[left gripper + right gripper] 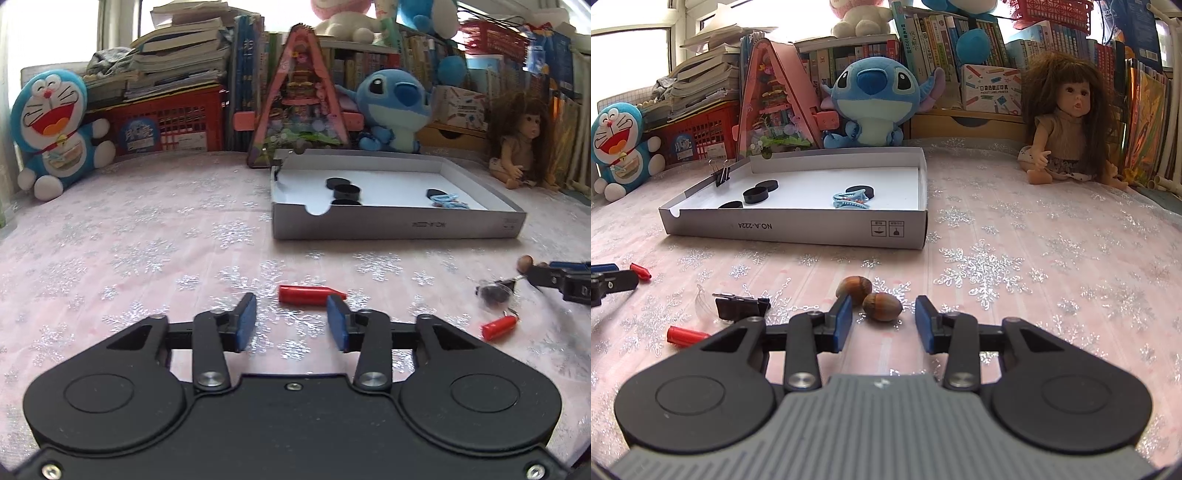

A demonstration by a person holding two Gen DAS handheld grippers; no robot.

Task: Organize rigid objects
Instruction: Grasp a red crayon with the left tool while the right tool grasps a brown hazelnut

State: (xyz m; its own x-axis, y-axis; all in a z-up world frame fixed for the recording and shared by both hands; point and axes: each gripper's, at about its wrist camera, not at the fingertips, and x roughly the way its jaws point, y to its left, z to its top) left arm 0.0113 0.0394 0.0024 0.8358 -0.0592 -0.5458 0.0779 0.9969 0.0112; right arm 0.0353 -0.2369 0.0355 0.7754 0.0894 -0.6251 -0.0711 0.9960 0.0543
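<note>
A soft pink cloth (pixel 1034 240) with shiny silver snowflakes covers the table. On it sits a flat grey cardboard box (pixel 798 225) with a smooth white floor. Inside lie round black caps (pixel 754 195) and a bumpy blue hair clip (pixel 849 199), and a black metal clip (pixel 720 175) bites the box's left wall. The left gripper (pixel 291 321) has its blue pads spread apart with nothing between them; a smooth red tube (pixel 308 294) with a pointed end lies just past them. The right gripper (pixel 882 321) is spread too, pinching nothing. Two round brown nuts (pixel 871 297) with dull caps rest touching each other near its tips. A black binder clip (pixel 740 307) and a second red tube (pixel 685 336) lie to the left.
</note>
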